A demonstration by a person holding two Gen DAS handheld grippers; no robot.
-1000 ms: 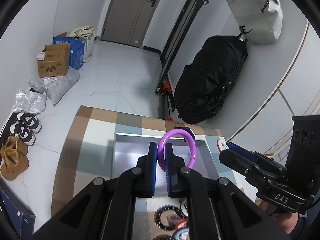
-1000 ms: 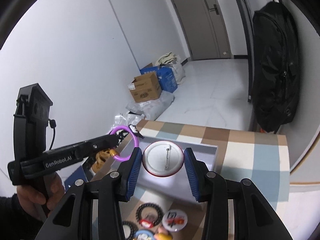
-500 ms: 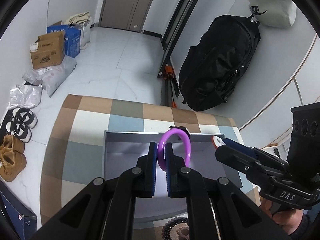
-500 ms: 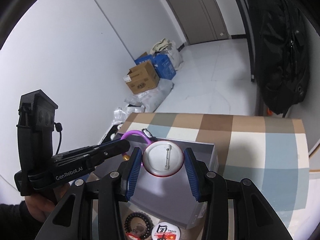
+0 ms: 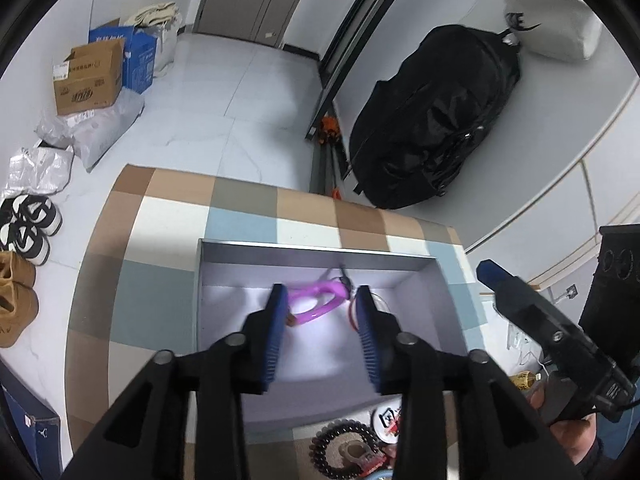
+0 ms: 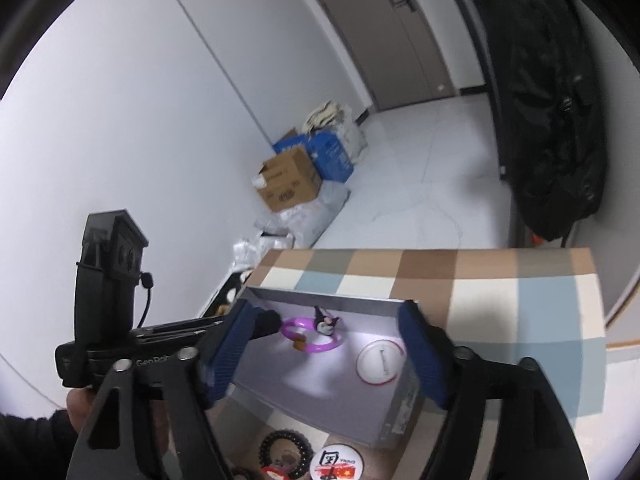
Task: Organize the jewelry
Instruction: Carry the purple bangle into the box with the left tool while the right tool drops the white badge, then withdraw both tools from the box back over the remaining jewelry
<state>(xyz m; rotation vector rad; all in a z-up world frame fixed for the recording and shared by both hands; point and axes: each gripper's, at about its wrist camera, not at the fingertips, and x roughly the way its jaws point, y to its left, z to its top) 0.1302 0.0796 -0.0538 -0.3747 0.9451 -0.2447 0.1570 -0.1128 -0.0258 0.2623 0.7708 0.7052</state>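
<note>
On the near edge of the counter (image 6: 540,304), which is covered with a checked cloth, a black bead bracelet (image 6: 285,455) and a round badge with red print (image 6: 337,465) lie just in front of a shallow grey box (image 6: 320,412). Above this box the person holds two tools. The left hand-held gripper (image 5: 320,320) is released: its jaws have just been opening, and its blue pads (image 5: 275,336) stand apart with nothing pressed between them. The purple bracelet (image 6: 310,330) now lies on the floor of the box, beyond the pads, with a small black and white figure (image 6: 326,322) on it. The right hand-held gripper (image 6: 326,354) is released too, and its jaws have also just been opening. The white round badge with a red rim (image 6: 380,362) lies face down in the box, its pin side up, near the right wall and beside the purple bracelet, not touching it as far as I can tell.

Farther away, on the white floor, stand a brown carton (image 6: 288,184) and a blue box (image 6: 330,156). A big black bag (image 5: 436,120) leans on the wall.
</note>
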